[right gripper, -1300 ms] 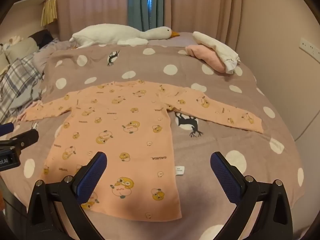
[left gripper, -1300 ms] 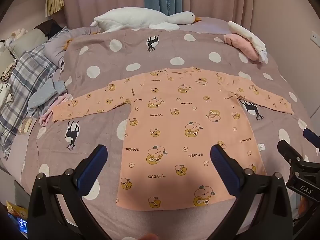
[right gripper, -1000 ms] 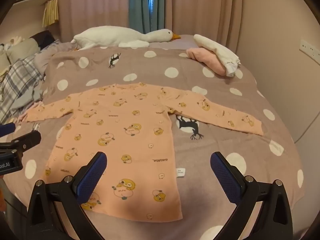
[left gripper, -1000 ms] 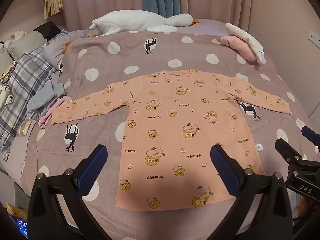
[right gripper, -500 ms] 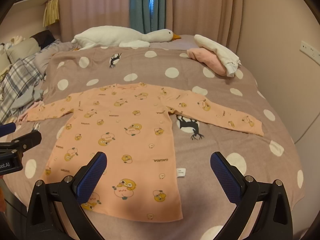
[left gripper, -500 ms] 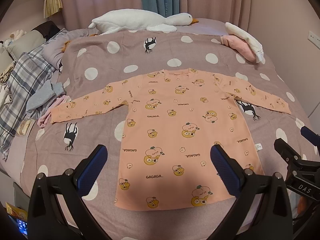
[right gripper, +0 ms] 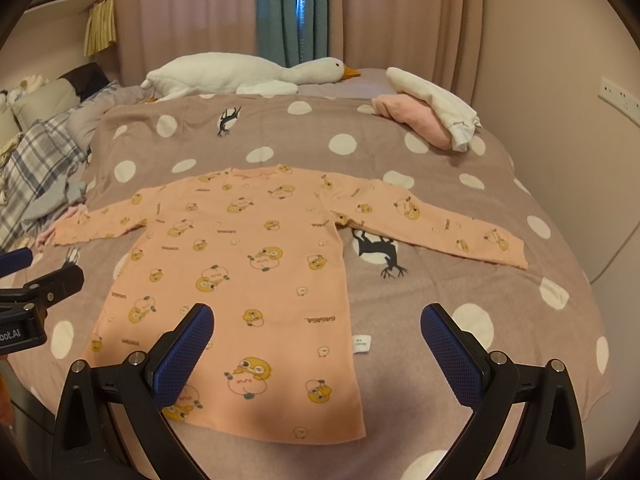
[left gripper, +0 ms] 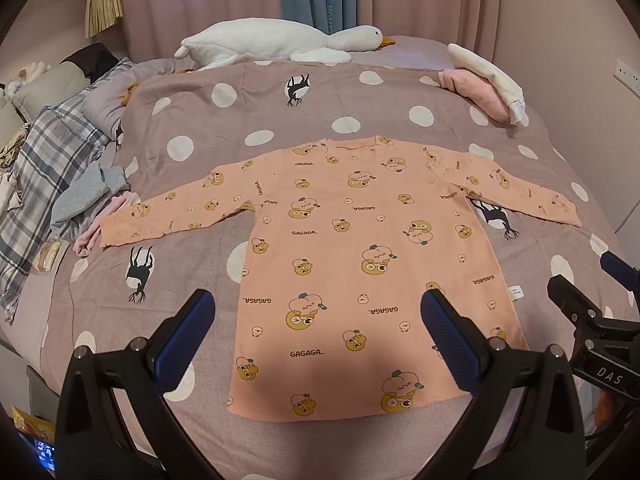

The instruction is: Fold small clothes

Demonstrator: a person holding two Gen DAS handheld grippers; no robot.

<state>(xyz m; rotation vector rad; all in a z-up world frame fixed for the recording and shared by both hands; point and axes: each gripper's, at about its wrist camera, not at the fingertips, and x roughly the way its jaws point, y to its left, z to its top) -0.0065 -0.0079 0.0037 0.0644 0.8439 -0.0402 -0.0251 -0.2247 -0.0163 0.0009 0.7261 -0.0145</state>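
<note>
A small peach long-sleeved shirt (left gripper: 360,256) (right gripper: 240,276) printed with cartoon ducks lies flat on the bed, sleeves spread to both sides, collar toward the far end. My left gripper (left gripper: 318,320) hovers open above the hem, nothing between its blue-padded fingers. My right gripper (right gripper: 318,332) is also open and empty, over the shirt's lower right side. Each gripper shows at the edge of the other's view: the right gripper (left gripper: 592,304) and the left gripper (right gripper: 36,284).
The bed has a mauve cover with white dots (left gripper: 224,96). A white plush goose (left gripper: 272,42) lies at the far end. Folded pink and white clothes (right gripper: 428,114) sit far right. A plaid blanket and grey garment (left gripper: 60,176) are bunched at the left edge.
Both grippers have drifted slightly back and up, so the shirt sits a little farther off in view. The shirt itself has not moved; both grippers stay open.
</note>
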